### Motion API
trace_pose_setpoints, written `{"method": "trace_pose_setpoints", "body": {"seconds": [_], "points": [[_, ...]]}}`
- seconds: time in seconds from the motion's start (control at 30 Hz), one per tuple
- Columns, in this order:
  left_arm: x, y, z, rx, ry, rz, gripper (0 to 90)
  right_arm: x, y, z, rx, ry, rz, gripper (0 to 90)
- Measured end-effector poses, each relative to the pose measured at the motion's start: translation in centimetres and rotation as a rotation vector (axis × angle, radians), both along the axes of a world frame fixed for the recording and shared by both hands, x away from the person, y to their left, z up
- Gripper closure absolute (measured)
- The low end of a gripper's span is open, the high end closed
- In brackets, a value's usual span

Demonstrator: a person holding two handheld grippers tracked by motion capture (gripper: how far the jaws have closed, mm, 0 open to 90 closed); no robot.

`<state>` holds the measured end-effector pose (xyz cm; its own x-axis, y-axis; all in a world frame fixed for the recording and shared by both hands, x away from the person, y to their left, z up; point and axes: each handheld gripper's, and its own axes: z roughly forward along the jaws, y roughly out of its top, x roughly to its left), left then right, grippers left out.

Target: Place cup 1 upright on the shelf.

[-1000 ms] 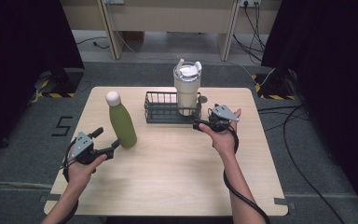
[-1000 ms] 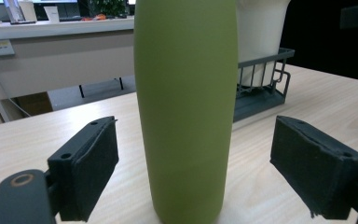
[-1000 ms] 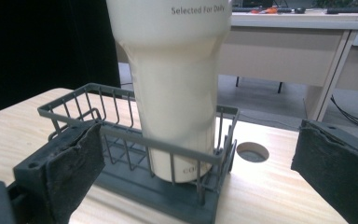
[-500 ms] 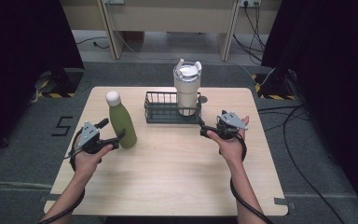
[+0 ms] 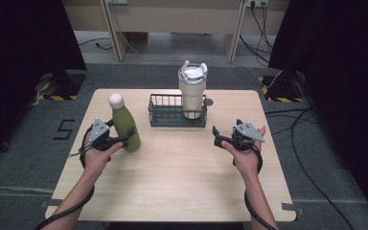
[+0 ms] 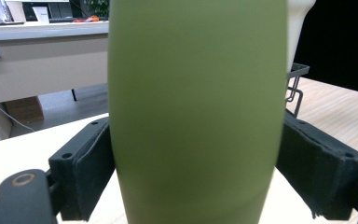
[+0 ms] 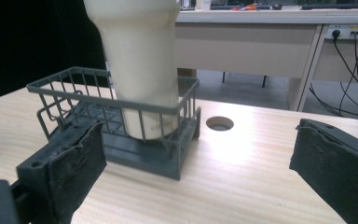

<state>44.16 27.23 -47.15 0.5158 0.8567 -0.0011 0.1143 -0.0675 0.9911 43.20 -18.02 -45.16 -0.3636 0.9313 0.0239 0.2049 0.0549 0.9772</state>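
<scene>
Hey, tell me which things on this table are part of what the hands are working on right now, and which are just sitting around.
In the job:
- green bottle, standing between the jaws of the left gripper
- wire basket, likely where it goes
- cream tumbler, standing in the basket
- right gripper, open and holding nothing

Just there:
- round hole in the table
- cables on the floor

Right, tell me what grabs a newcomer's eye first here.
The green bottle at the table's left, standing between the left claw's jaws. Then the cream tumbler standing in the right end of the wire basket at the back. The right claw is open, holding nothing.
</scene>
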Motion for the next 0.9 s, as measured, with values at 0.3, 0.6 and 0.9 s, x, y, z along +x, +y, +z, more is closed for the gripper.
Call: {"method": "trace_pose_setpoints", "body": {"seconds": [0.3,0.6,0.9], "points": [[0.4,-0.1,-0.1,-0.008,-0.016,-0.002,20.3,-1.1,-1.3,-0.8,-0.006,0.010,-0.016,3.3],[0.4,0.0,-0.1,-0.014,-0.023,-0.012,20.7,-1.4,-1.7,-1.2,-0.008,0.020,-0.025,3.8],[0.5,0.1,-0.1,-0.012,-0.026,-0.015,20.8,-1.5,-1.8,-1.3,-0.006,0.023,-0.030,4.1]]}}
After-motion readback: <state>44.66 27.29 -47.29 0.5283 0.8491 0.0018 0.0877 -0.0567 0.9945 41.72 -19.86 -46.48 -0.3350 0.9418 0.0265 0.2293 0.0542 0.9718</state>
